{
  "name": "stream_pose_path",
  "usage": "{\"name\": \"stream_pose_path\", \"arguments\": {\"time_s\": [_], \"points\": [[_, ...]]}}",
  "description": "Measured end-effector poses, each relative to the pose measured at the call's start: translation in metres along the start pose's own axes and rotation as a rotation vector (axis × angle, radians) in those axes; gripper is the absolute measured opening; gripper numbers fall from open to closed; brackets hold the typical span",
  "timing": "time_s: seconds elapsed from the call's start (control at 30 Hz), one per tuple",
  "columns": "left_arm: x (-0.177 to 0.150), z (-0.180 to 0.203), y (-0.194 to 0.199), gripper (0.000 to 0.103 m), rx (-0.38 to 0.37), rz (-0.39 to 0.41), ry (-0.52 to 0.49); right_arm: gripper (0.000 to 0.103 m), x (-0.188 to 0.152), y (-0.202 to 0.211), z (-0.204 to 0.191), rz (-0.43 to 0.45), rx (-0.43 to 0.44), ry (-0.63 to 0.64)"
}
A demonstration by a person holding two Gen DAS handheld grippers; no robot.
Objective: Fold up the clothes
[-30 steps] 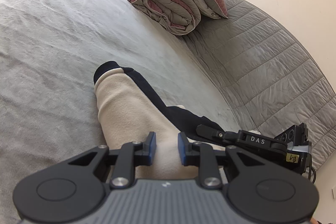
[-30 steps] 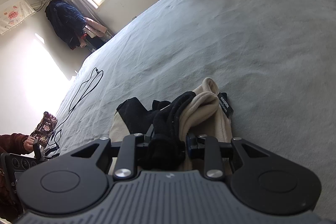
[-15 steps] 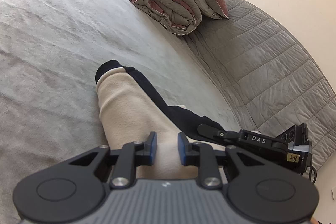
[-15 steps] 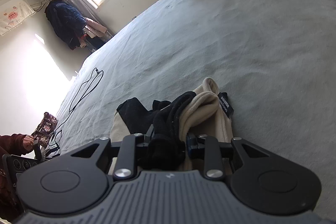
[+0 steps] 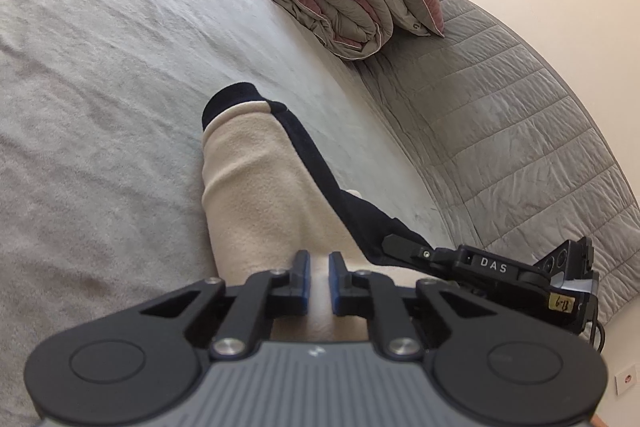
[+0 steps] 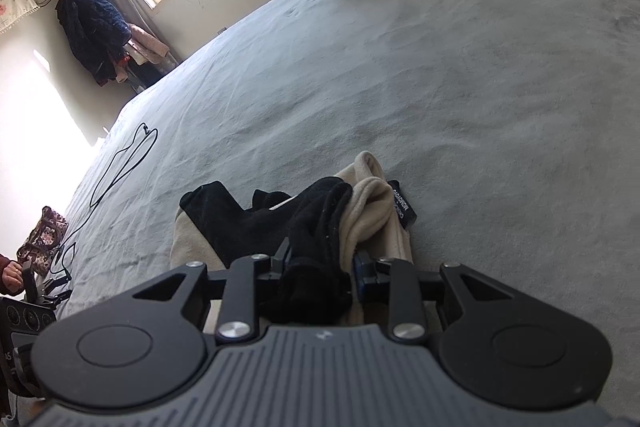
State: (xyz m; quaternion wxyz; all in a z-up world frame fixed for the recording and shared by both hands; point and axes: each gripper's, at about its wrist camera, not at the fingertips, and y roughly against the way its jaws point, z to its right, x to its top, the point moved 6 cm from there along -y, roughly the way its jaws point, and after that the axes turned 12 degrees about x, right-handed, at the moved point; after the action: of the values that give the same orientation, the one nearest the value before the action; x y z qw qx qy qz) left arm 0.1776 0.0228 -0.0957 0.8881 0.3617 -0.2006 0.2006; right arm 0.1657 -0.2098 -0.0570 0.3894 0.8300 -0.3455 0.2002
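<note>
Jaws of the left gripper are closing on the cream garment, which stretches lengthwise toward upper frame, while the right gripper clenches its bunched black end

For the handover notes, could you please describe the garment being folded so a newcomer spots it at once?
On the wide grey bed, well short of the rolled quilt by the headboard, lies a cream fleece garment. Its black cuff and black side stripe mark it out.
</note>
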Motion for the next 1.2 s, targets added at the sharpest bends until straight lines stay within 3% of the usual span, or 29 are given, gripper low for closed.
{"name": "stream_pose_path", "arguments": {"time_s": [0.13,0.27,0.47,0.6,0.87,1.2], "points": [[-0.003,-0.008,-0.003,0.005,-0.027,-0.013,0.041,0.044,0.003,0.005,0.002,0.033,-0.058,0.009],[-0.002,0.0,-0.002,0.005,-0.005,-0.016,-0.032,0.057,0.006,0.008,-0.002,0.065,-0.135,0.029],[-0.004,0.001,0.001,0.005,0.003,-0.006,-0.112,0.057,0.017,0.014,-0.018,0.132,-0.214,0.09],[-0.005,-0.003,0.003,0.005,-0.02,-0.002,-0.102,0.057,0.021,0.019,-0.033,0.162,-0.222,0.128],[-0.009,-0.008,0.009,0.005,-0.048,0.016,-0.102,0.057,-0.001,-0.006,-0.045,0.102,-0.207,0.158],[-0.012,-0.02,0.01,0.005,-0.121,0.012,-0.051,0.049,-0.021,-0.023,-0.018,0.049,-0.264,0.139]]}}
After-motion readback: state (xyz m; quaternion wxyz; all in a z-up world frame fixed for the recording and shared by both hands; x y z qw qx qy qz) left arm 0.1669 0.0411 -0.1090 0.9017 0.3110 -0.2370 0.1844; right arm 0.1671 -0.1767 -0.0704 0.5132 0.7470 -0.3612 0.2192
